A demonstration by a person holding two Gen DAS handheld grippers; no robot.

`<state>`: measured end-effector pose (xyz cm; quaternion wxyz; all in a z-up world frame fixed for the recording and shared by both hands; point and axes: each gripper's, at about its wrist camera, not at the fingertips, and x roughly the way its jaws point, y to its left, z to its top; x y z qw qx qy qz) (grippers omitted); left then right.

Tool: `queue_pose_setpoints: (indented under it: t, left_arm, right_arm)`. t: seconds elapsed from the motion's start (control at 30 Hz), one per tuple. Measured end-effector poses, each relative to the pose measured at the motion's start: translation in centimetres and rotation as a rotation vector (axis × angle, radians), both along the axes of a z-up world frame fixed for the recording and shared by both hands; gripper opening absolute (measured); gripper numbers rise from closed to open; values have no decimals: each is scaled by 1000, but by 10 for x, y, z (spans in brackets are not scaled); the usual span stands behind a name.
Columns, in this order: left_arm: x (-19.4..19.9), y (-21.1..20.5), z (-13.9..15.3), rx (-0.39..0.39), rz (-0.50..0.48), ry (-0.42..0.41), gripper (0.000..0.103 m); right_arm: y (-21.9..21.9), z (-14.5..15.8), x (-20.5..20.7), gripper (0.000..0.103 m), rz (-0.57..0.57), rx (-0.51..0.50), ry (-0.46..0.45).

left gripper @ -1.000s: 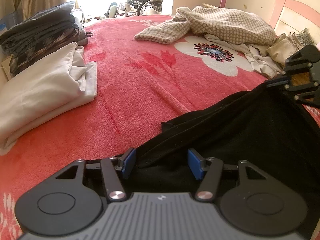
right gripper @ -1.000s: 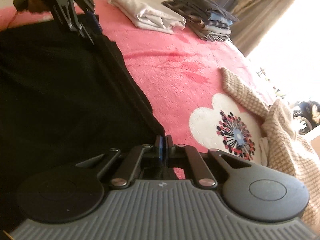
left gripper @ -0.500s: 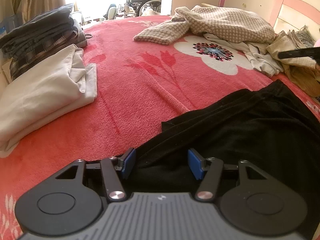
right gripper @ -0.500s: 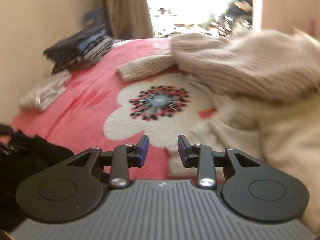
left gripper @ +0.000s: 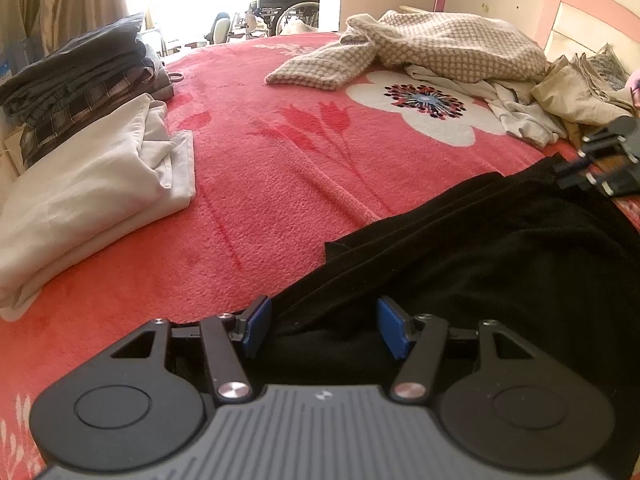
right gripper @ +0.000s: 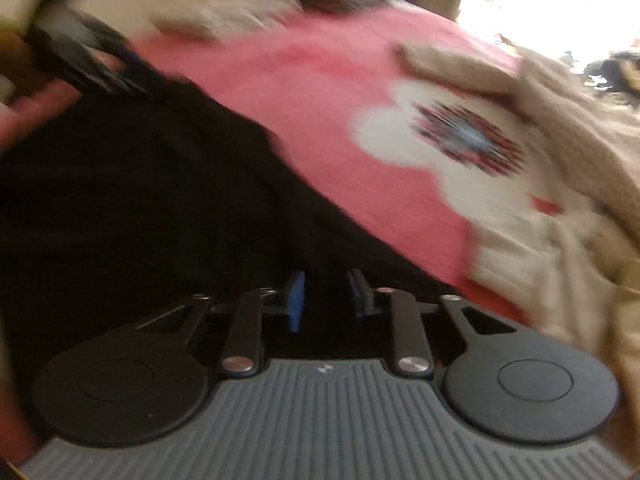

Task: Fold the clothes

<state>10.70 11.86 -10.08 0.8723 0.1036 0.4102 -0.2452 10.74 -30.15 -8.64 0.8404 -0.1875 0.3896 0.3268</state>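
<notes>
L gripper (left gripper: 323, 326) tilted down, fingers apart over black garment (left gripper: 500, 248); R gripper (right gripper: 325, 294) fingers closing, cloth between.

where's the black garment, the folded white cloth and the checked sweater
black garment (left gripper: 500, 248), left wrist view, on its flat middle.
folded white cloth (left gripper: 92, 184), left wrist view, on its top layer.
checked sweater (left gripper: 452, 48), left wrist view, on its crumpled body.

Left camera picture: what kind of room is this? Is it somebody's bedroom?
Most likely a bedroom, yes. The clothes lie on a bed covered by a red flowered blanket, a pink headboard stands at the far right, and folded stacks sit beside a curtain.
</notes>
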Motion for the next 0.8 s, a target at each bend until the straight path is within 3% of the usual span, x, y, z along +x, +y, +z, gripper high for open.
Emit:
queue_pose_setpoints:
  t: [0.07,0.13,0.2,0.3,0.4,0.43,0.5,0.57,0.63,0.7,0.8]
  left_arm:
    - [0,0,0,-1,-1,1,61]
    - [1,0,0,-1,-3,2,61]
    - [1,1,0,-2,-4,3,61]
    - [2,1,0,-3,-6,3,61]
    - [2,1,0,-2,-7,2,62]
    - [2,1,0,0,-8,0,62]
    - [2,1,0,1,-7,-2,62]
    - [2,1,0,2,-5,-3,62]
    - [2,0,0,5,-2,-5,63]
    - [1,-1,0,4,3,-4,63]
    - [2,-1,0,-2,9,-2,63]
  right_arm:
    - [-26,-1,22,19,-158,97,21]
    - [-46,-3,34,18,-307,90,-29]
    - [-62,-1,39,18,-367,119,-7]
    - [-63,16,20,18,-285,218,25]
    - [-50,19,-3,17,-117,315,126]
    - [-48,12,-6,17,-117,266,139]
    - [-58,-6,-6,23,-220,154,109]
    - [-87,-7,-6,22,-421,197,71]
    - [-110,5,-14,23,-605,142,-36]
    - [-125,24,-31,23,-636,181,-65]
    - [-120,50,-62,24,-497,247,-35]
